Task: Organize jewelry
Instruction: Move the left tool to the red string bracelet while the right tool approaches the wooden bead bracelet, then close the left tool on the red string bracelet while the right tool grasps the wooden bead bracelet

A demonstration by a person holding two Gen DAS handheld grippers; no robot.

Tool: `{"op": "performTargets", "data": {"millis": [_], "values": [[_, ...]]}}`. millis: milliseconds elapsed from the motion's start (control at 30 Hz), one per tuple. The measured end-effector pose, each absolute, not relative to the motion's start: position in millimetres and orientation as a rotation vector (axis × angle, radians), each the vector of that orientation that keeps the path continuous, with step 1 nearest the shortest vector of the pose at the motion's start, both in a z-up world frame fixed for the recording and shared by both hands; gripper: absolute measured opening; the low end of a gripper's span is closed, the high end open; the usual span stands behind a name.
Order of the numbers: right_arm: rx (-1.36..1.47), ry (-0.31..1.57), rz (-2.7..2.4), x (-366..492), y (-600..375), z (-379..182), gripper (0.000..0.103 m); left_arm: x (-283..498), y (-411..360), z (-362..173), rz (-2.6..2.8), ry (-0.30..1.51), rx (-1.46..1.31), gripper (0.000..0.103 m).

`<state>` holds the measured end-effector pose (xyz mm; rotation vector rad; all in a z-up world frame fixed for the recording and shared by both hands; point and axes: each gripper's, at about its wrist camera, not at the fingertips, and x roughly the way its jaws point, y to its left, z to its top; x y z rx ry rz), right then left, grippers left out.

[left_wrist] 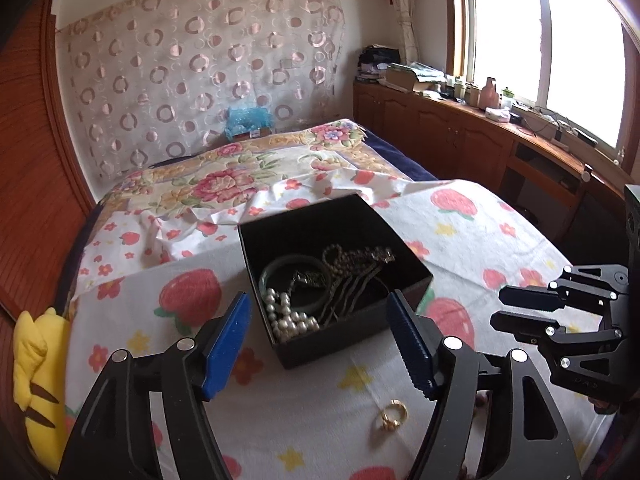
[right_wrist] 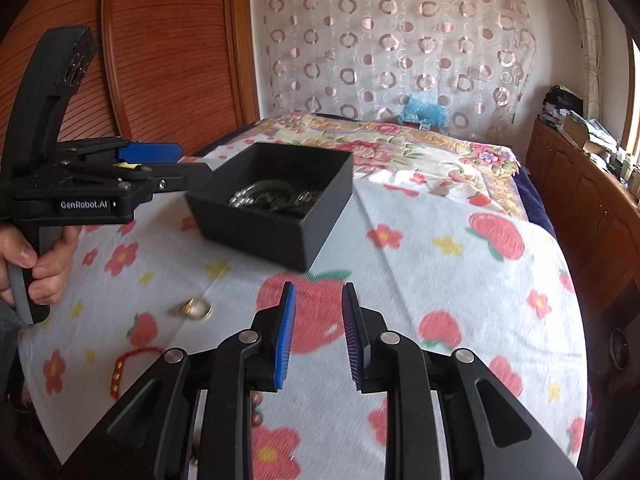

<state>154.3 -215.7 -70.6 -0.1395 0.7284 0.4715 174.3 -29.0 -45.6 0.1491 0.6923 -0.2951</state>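
Note:
A black open box (left_wrist: 344,330) (right_wrist: 248,232) sits on the strawberry-print cloth (left_wrist: 304,412). In it lie a pearl string (left_wrist: 288,318), a green bangle (left_wrist: 276,274), chains and a hair comb. My left gripper (left_wrist: 320,320) (right_wrist: 192,160) is open over the box's near rim, with nothing between its blue pads (left_wrist: 228,340). A gold ring (left_wrist: 394,414) (right_wrist: 196,308) lies on the cloth near its right finger. My right gripper (right_wrist: 319,320) (left_wrist: 498,306) hovers over the cloth to the box's right, its jaws narrowly apart and empty. A red bracelet with gold beads (right_wrist: 120,364) lies left of it.
A yellow plush toy (left_wrist: 36,360) lies at the bed's left edge. A floral quilt (left_wrist: 224,176) covers the far half of the bed. Wooden cabinets (left_wrist: 440,128) with clutter run under the window on the right. A wooden wardrobe (right_wrist: 160,60) stands on the left. A person's hand (right_wrist: 44,264) grips the left handle.

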Motion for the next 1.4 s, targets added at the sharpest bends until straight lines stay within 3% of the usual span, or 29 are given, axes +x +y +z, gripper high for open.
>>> {"op": "performTargets", "data": {"millis": [300,1133,1400], "values": [[-0.160,0.776,0.527,126,-211,-81,0.033,140,-22,-70,-0.321,0.753,0.139,0.071],[-0.252,0.876,0.546,127,-201,-95,0.033,89,-30,-106,-0.396,0.866,0.163,0.071],[-0.279,0.898,0.567,133,-198,-98,0.031,86,-39,-111,-0.416,0.871,0.192,0.040]]}}
